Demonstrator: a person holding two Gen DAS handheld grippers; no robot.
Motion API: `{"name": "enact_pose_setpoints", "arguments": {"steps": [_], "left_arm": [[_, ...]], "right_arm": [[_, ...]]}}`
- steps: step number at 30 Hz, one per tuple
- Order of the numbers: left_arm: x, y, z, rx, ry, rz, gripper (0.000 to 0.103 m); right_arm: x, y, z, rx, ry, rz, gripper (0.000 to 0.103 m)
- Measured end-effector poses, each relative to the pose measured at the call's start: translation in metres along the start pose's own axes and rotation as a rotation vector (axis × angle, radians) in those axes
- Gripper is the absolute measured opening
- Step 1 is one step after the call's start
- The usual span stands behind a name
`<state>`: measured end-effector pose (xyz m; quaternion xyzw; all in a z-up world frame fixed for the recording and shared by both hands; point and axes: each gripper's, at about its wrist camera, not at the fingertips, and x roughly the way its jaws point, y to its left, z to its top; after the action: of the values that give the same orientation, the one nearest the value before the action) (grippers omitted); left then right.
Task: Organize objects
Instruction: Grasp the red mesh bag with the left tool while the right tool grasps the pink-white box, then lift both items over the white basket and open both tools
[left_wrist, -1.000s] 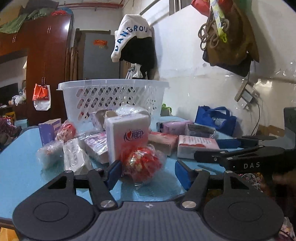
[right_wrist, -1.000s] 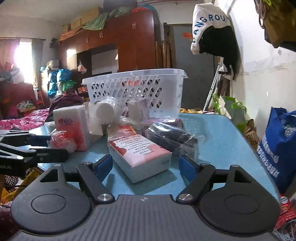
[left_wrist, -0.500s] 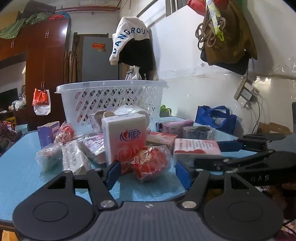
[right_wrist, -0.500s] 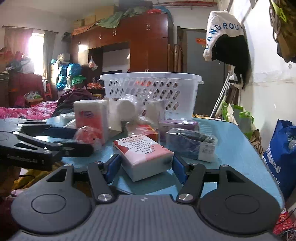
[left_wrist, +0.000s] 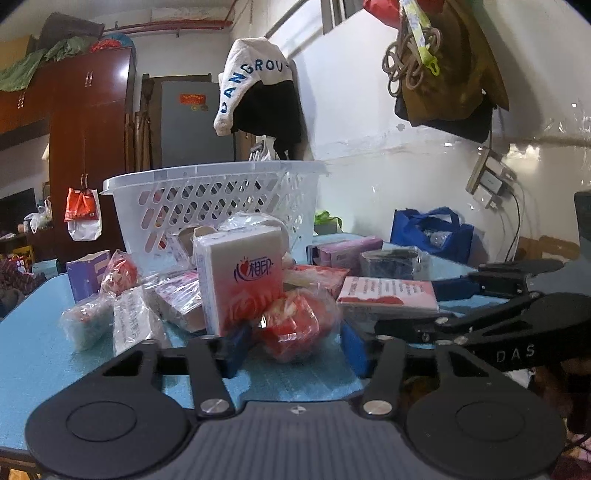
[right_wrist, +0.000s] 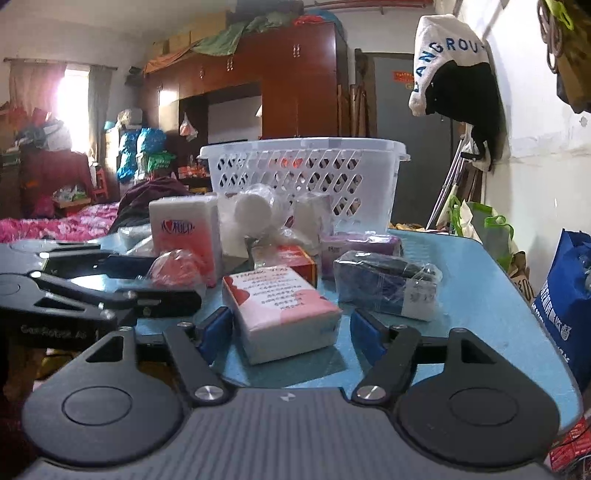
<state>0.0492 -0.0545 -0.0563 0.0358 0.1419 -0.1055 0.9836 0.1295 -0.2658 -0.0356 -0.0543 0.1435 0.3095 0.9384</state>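
Several packets lie heaped on a blue table (left_wrist: 33, 328) before a white plastic basket (left_wrist: 214, 199). My left gripper (left_wrist: 295, 349) is open, its blue fingers on either side of a red sweet bag in clear wrap (left_wrist: 295, 325). An upright pink-and-white tissue pack (left_wrist: 243, 280) stands just behind it. My right gripper (right_wrist: 290, 332) is open around a flat pink-and-white tissue pack (right_wrist: 280, 310), which lies on the table between the fingers. The basket (right_wrist: 303, 177) also shows in the right wrist view.
A dark wrapped packet (right_wrist: 388, 288), a purple box (right_wrist: 360, 245) and an orange box (right_wrist: 291, 258) lie right of the pile. A blue bag (right_wrist: 565, 306) hangs past the table's right edge. Clothes hang on the wall (left_wrist: 258, 99).
Both grippers have moved forward. The red sweet bag now sits between the left fingers, and the flat tissue pack sits deeper between the right fingers. Both stay open.
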Motion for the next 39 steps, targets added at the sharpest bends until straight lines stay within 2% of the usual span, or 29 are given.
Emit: {"name": "enact_pose_setpoints", "arguments": {"steps": [1, 7, 12, 20, 26, 30, 35, 39], "left_arm": [[-0.002, 0.001, -0.001, -0.003, -0.007, -0.001, 0.055], [-0.011, 0.003, -0.002, 0.001, -0.041, 0.0, 0.054], [-0.012, 0.005, -0.002, 0.001, -0.043, -0.002, 0.054], [-0.009, 0.006, -0.005, 0.0, -0.023, -0.003, 0.054], [-0.015, 0.008, -0.003, 0.002, -0.051, -0.004, 0.054], [-0.022, 0.012, 0.0, -0.017, -0.078, -0.012, 0.054], [-0.035, 0.022, 0.01, -0.052, -0.119, -0.022, 0.054], [-0.041, 0.034, 0.03, -0.084, -0.159, -0.024, 0.054]], "right_arm": [[-0.001, 0.0, 0.0, 0.001, 0.0, 0.005, 0.064], [-0.008, 0.0, 0.003, -0.011, -0.013, -0.015, 0.063], [-0.014, -0.001, 0.009, -0.014, -0.031, -0.014, 0.063], [-0.008, -0.001, 0.006, -0.009, -0.007, -0.002, 0.063], [-0.01, -0.001, 0.005, 0.003, -0.014, 0.006, 0.062], [-0.019, 0.002, 0.01, -0.019, -0.044, -0.025, 0.061], [-0.036, -0.005, 0.022, 0.018, -0.103, -0.016, 0.061], [-0.04, -0.005, 0.044, 0.022, -0.157, -0.018, 0.061]]}}
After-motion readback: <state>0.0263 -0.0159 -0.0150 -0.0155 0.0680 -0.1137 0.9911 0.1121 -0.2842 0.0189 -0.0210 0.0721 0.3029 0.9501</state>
